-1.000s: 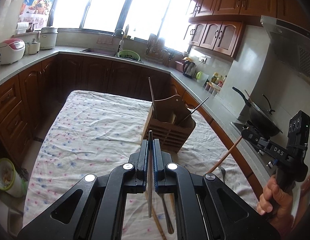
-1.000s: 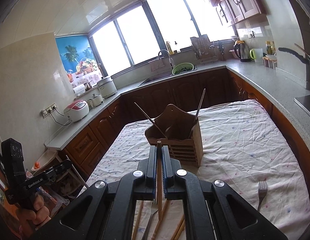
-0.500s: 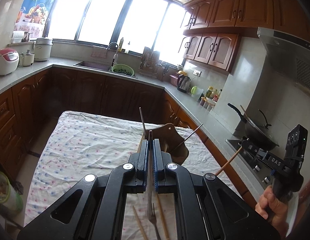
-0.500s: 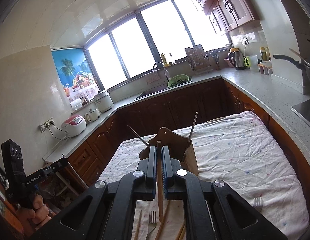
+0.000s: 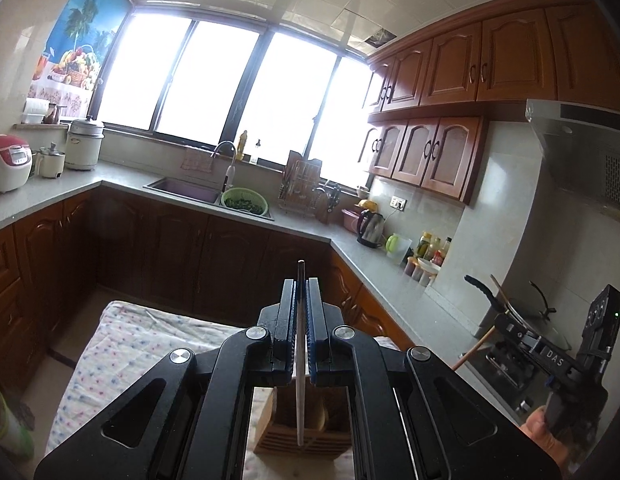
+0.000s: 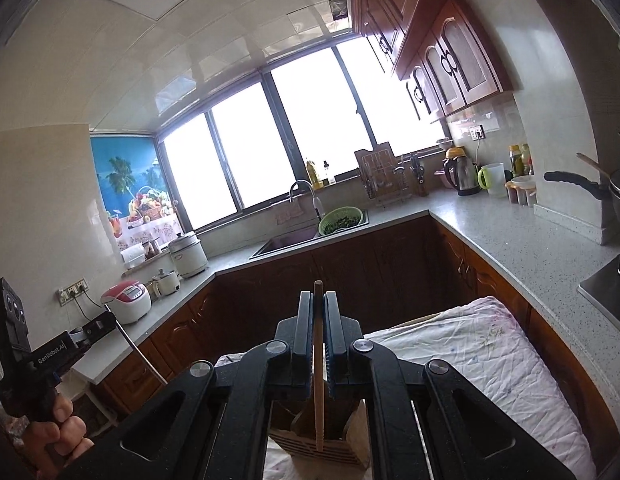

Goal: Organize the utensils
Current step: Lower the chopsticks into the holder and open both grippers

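My left gripper [image 5: 301,292] is shut on a thin grey metal chopstick [image 5: 299,392] that hangs straight down over the wooden utensil holder [image 5: 293,440]. My right gripper [image 6: 318,306] is shut on a wooden chopstick [image 6: 318,404] that hangs down above the same wooden holder [image 6: 322,448]. Each gripper shows in the other view: the right one [image 5: 506,326] with its wooden stick at the right edge, the left one [image 6: 109,322] with its metal stick at the left edge. The holder's inside is mostly hidden behind the fingers.
The holder stands on a table with a flowered cloth [image 5: 117,356], also in the right wrist view [image 6: 490,360]. Brown cabinets and a grey counter [image 5: 293,228] ring the table. A wok [image 5: 522,316] sits on the stove to the right. A rice cooker [image 5: 7,162] is on the left.
Both grippers have risen and tilted upward with their chopsticks. The holder has slid from mid-frame to the bottom edge, under the hanging stick tips. The loose utensils on the cloth have left view.
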